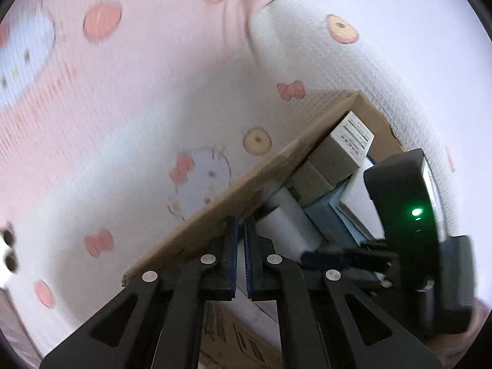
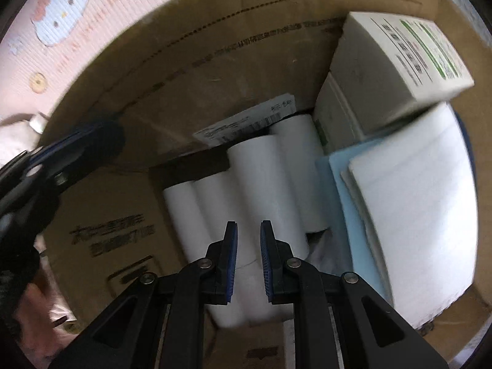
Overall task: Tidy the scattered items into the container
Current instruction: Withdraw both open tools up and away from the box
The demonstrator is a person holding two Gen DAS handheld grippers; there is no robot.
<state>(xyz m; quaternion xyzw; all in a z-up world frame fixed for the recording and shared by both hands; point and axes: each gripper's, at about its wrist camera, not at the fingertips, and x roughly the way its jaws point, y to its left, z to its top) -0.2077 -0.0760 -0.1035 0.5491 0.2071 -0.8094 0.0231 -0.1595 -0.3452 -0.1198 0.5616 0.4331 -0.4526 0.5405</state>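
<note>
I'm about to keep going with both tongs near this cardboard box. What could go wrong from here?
1. The left tongs sit shut right at the cardboard box's wall; pulling might tip or drag it.
2. The green-striped carton rests tilted atop the stack and may slide off if bumped.
3. The right tongs hang over loose white rolls, which could get knocked out of place.
</note>
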